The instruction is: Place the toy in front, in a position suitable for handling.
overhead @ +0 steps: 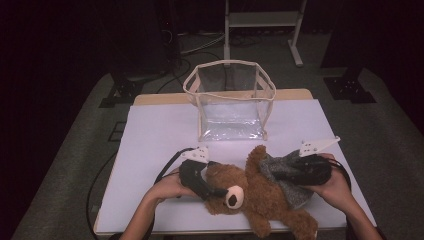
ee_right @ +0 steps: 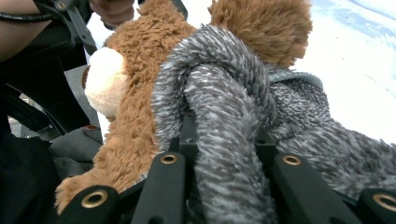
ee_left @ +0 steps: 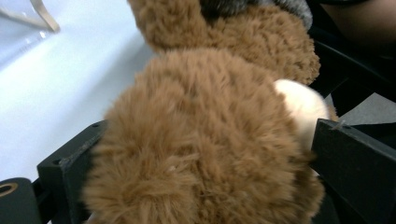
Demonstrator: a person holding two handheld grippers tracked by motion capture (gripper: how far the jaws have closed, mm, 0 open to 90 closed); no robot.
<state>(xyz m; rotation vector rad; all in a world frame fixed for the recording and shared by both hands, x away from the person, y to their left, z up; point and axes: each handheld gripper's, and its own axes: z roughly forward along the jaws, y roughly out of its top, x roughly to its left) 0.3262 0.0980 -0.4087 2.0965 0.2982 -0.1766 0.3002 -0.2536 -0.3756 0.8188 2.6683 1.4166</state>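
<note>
Two hands enter from the near edge of the table [overhead: 160, 125], each carrying a gripper, and we see them meet on a brown teddy bear [overhead: 250, 192] lying on its back between them. Our left hand [overhead: 167, 187] comes in low with the forearm angled inward; its left gripper [overhead: 212, 190] lies nearly level, and the bear's head [ee_left: 201, 135] sits between the two black jaws, which stand wide on either side of it. We cannot tell whether the pads press the fur. Our right hand [overhead: 335, 185] wraps the right gripper [overhead: 280, 175] from outside, wrist turned inward. Its jaws are drawn close together and pinch a fold of the bear's grey knitted garment [ee_right: 224, 140] just ahead of them. Beyond both grippers stands a clear, tan-rimmed bag [overhead: 230, 100], upright and well apart from the bear.
</note>
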